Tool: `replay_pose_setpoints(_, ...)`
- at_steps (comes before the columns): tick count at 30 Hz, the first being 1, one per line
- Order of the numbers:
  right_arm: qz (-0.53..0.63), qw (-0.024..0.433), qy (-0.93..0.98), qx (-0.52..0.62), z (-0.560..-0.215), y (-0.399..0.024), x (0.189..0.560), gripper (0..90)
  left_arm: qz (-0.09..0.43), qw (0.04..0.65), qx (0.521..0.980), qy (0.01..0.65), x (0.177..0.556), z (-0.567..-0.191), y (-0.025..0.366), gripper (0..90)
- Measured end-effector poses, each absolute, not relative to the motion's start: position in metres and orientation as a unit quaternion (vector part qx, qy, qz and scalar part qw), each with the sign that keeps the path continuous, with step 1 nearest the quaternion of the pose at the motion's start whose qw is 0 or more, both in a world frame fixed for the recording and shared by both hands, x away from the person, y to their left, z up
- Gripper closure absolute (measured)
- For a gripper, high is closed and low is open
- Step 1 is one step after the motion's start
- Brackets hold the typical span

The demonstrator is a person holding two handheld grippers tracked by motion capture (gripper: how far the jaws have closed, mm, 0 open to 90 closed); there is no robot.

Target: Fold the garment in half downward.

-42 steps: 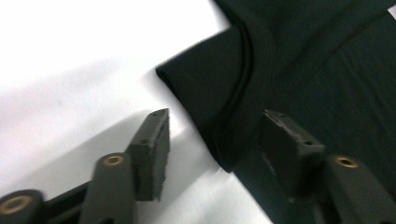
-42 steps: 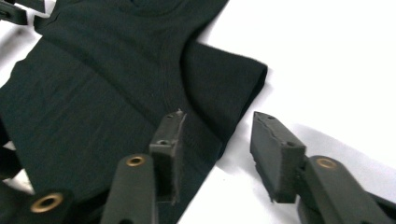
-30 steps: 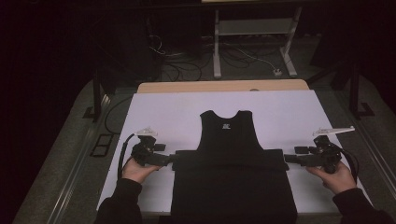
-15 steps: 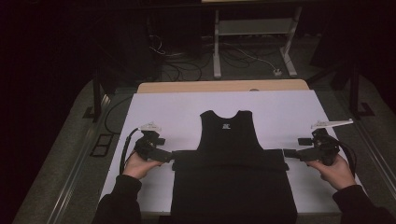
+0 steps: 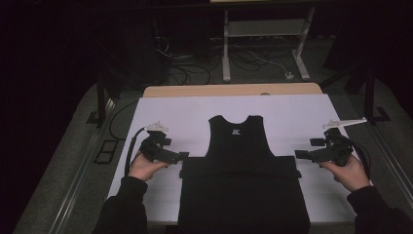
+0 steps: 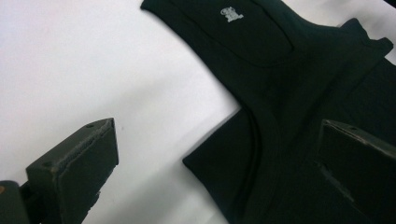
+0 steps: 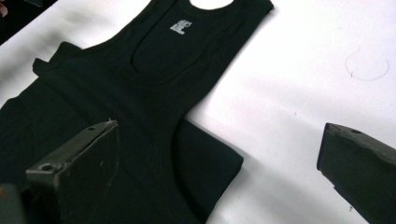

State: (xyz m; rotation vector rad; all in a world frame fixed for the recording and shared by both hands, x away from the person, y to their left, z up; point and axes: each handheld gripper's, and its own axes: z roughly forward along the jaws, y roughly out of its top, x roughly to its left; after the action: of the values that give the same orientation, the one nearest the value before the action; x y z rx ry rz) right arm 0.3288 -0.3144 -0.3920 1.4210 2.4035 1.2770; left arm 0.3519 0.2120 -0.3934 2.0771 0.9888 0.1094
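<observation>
High view: black vest point(image 5: 238, 161) on the white table point(image 5: 292, 117), its bottom folded up.
Left gripper point(image 5: 181, 156) and right gripper point(image 5: 298, 154) have just spread their jaws, nothing between; the loose fold could slip or bunch if snagged.

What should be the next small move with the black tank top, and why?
Probably bring both grippers in to the folded band's two corners and grip them. The tank top lies flat on the white sheet with its lower part folded up. The left gripper and right gripper are open beside those corners, holding nothing.
</observation>
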Motion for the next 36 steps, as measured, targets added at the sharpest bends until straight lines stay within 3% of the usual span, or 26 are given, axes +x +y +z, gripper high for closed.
replay_pose_setpoints(36, 0.412, 0.05, 0.79, 0.451, -0.369, -0.306, 0.371, 0.0, 0.052, 0.387, 0.845, 0.365, 0.394, -0.369, 0.188, 0.0)
